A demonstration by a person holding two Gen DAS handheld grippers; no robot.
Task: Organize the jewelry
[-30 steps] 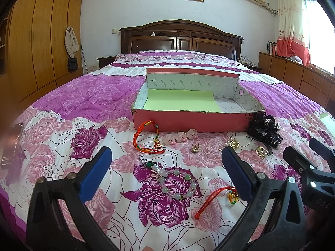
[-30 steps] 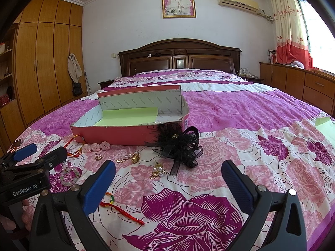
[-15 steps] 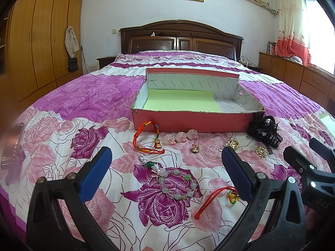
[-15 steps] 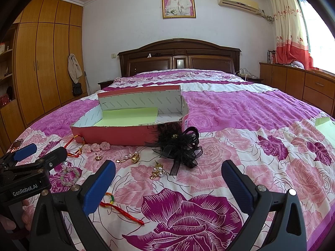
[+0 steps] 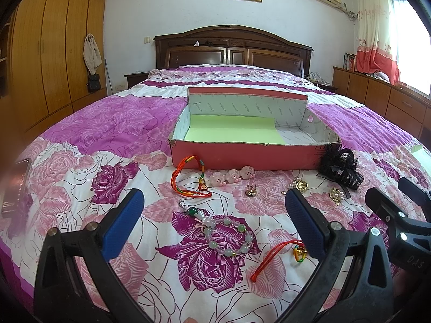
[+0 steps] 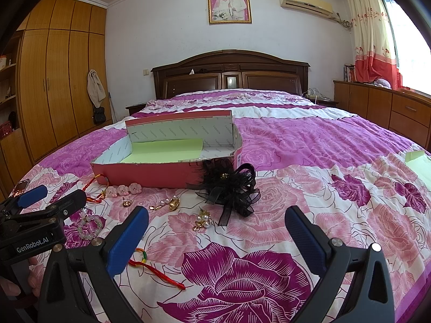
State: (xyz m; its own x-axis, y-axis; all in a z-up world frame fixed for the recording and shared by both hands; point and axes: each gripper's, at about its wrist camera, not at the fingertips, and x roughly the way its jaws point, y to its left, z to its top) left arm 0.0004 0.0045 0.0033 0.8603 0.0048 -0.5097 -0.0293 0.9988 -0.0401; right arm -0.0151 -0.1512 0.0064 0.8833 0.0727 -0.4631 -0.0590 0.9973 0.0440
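Framed portrait (image 6: 229,5) above headboard (image 6: 230,74); wardrobe (image 6: 62,80) left.

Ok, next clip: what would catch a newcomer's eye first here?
Probably the open red shoebox with a pale green sheet inside, lying mid-bed on the loud purple rose bedspread. In front of it trinkets are scattered: a black lace hair clip at the box's right corner and a pale bead bracelet nearest the open left gripper.

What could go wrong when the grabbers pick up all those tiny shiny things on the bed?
The small gold earrings lie on a soft quilt, so open fingers may push them into it or pinch fabric. The bead bracelet might slip from a grip. The black hair bow touches the pink box; lifting it could nudge the box.
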